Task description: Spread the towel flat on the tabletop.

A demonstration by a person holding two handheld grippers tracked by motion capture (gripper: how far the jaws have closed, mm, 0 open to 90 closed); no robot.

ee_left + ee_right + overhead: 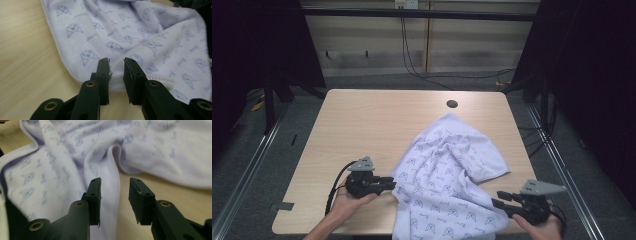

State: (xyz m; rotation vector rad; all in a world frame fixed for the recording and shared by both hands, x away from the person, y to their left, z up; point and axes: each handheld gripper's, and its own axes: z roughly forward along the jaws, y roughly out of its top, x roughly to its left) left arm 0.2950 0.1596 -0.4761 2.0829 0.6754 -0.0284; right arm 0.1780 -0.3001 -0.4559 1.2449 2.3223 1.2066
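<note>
A pale lilac cloth [447, 170] printed with small blue dog faces lies crumpled on the right half of the wooden table [362, 120], and its near part hangs over the front edge. My left gripper [392, 182] lies level at the cloth's left edge, held by a hand. In the left gripper view its jaws [116, 61] stand apart over the cloth's white hem [140, 32], pads clear of it. My right gripper [497, 198] points left at the cloth's near right side. Its jaws [115, 181] are open astride a raised fold of the cloth [75, 150].
A dark round hole [452, 104] sits near the table's far edge, just behind the cloth. Black cables [422, 70] run across the floor beyond the table. Metal rails [242, 170] flank both sides. The left half of the table is bare wood.
</note>
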